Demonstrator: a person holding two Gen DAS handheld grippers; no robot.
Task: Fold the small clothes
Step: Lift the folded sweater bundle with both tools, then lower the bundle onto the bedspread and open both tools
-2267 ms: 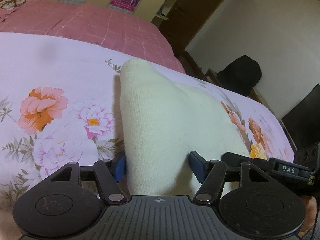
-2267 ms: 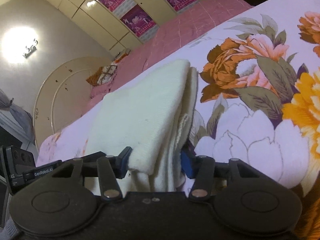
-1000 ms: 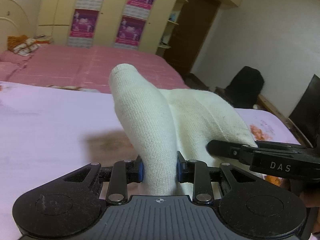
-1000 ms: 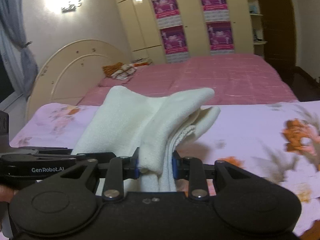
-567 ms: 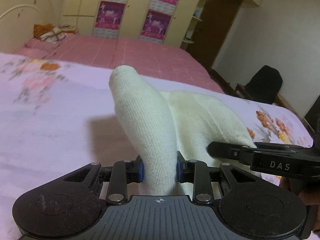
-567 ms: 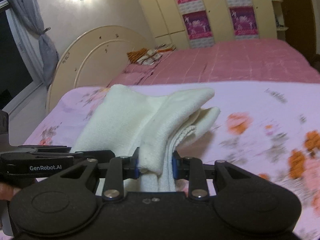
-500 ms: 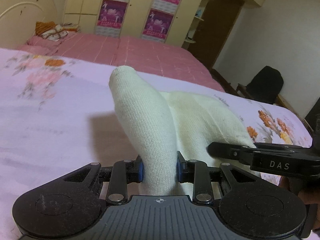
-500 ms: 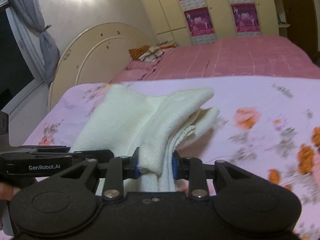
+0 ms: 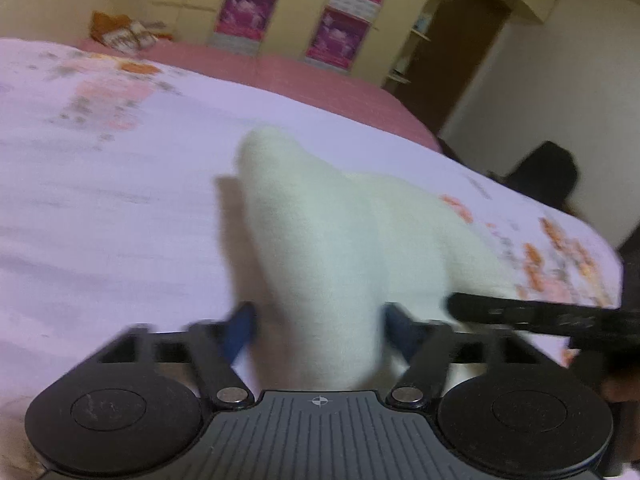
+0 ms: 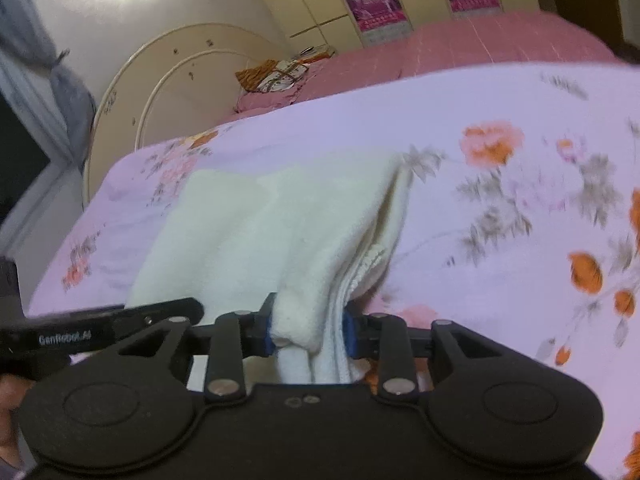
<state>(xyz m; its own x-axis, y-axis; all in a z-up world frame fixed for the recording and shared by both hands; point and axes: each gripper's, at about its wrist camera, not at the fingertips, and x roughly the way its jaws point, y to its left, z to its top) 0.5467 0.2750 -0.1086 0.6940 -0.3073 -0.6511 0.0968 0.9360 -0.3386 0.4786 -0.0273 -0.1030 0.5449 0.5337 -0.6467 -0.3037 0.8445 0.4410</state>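
Observation:
A cream knitted garment (image 9: 320, 240) lies folded on the floral bedsheet (image 9: 100, 208). My left gripper (image 9: 318, 326) is open, its blue pads spread on either side of the garment's near edge, which still lies between them. In the right wrist view the same garment (image 10: 256, 232) stretches away over the sheet, and my right gripper (image 10: 307, 330) is shut on its bunched near corner. The left gripper's arm (image 10: 100, 324) shows at the lower left of that view. Both views are motion-blurred.
The floral sheet (image 10: 500, 208) covers the near bed. A pink bed (image 10: 460, 48) with a curved cream headboard (image 10: 168, 80) lies behind. A dark chair (image 9: 548, 176) stands at the right by a white wall. Wardrobes with purple posters (image 9: 332, 36) fill the back.
The garment has come down from the air onto the sheet. My left gripper has opened off it. My right gripper still grips its corner.

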